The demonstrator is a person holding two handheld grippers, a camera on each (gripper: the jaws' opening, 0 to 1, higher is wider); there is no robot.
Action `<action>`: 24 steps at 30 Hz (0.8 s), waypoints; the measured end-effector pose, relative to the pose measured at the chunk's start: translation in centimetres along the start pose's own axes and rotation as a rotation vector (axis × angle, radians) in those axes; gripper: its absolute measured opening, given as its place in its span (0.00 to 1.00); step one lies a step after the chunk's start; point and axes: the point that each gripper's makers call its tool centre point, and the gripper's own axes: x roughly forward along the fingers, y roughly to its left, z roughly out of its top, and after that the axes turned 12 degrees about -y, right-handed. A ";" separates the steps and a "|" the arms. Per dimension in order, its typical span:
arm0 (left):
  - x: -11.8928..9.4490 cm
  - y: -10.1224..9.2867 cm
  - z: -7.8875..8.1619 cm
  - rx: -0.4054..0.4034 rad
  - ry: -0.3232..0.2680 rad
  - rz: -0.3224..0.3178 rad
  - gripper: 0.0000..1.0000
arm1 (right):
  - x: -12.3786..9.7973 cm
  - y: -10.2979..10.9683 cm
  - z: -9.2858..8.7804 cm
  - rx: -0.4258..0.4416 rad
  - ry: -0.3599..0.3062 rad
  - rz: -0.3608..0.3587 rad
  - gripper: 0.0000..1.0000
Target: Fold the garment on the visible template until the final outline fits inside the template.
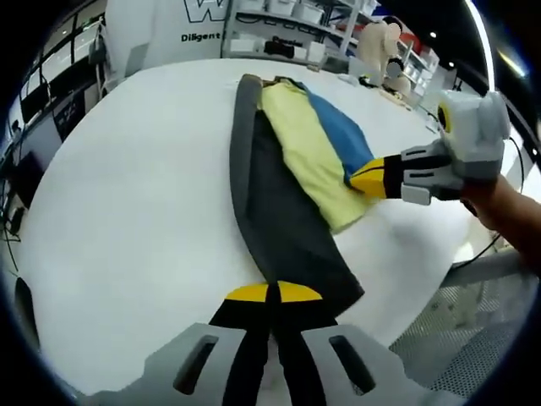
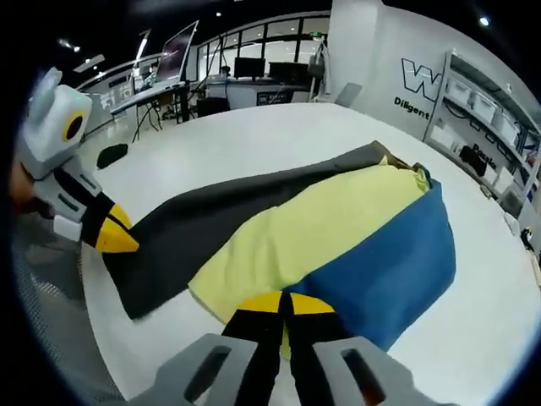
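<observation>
The soft cloth garment [image 1: 292,161] with dark grey, pale yellow and blue parts lies long and flat on the big white round table [image 1: 127,211]. In the left gripper view, the left gripper [image 1: 272,293] has its yellow-tipped jaws pressed tight together on the near dark grey end of the garment, right at the table edge. The dark grey part runs away from this gripper, with the yellow part beside it and the blue part past that (further to the right). The right gripper [image 1: 365,179] comes in from the right side and pinches the garment where yellow meets blue. In the right gripper view, the right gripper [image 2: 284,303] is squeezed shut on that same yellow and blue edge, just in front of it. The left gripper [image 2: 118,239] sits off to the left there, touching the dark grey end
</observation>
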 end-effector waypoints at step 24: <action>1.0 0.0 0.7 0.063 0.024 0.009 0.00 | -1.5 -0.9 1.4 0.058 -0.039 -0.025 0.00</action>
